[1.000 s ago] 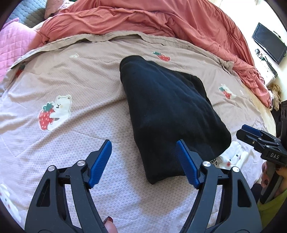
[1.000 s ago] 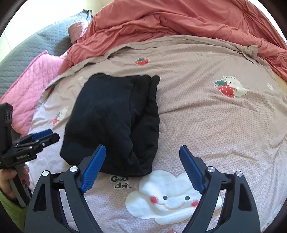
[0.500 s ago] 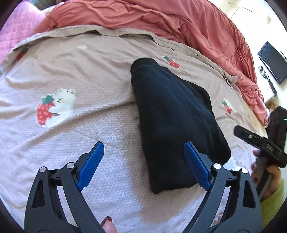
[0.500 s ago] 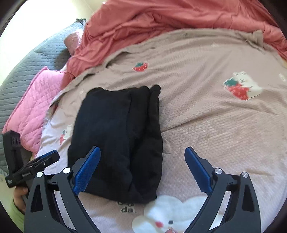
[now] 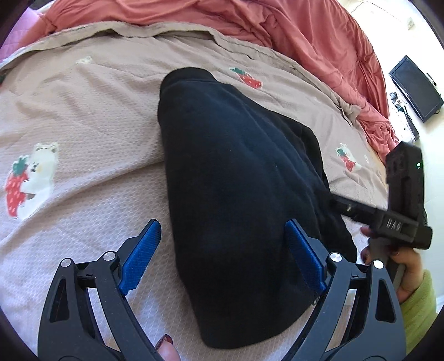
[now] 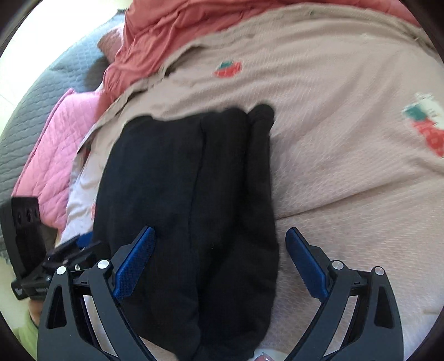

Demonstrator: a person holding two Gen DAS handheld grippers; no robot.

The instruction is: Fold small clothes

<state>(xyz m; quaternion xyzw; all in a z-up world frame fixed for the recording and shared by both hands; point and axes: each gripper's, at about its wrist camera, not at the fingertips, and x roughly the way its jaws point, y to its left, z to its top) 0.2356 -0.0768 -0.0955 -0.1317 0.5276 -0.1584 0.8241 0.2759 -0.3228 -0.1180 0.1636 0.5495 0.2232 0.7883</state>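
A black garment [image 5: 236, 180], folded into a long thick bundle, lies on the beige bedspread [image 5: 91, 116] with one end towards me. My left gripper [image 5: 223, 250] is open low over that near end. Its left pad [image 5: 141, 252] is over bare bedspread and its right pad [image 5: 304, 258] is over the cloth. In the right wrist view the same garment [image 6: 188, 200] fills the middle. My right gripper [image 6: 220, 250] is open, one pad over the garment and the other over the bedspread to its right. Nothing is pinched by either gripper.
A coral duvet [image 5: 277, 25] is bunched along the back of the bed. A pink quilted pillow [image 6: 52, 147] and grey quilt [image 6: 41, 91] lie at the left. A black screen [image 5: 416, 89] stands off the bed. A hand in a green sleeve [image 5: 416, 300] holds the right gripper [image 5: 358, 211].
Both grippers have come down and closer to the garment's near end, which now looms larger. Their jaws stand a little wider than a second ago. The garment itself has not moved.
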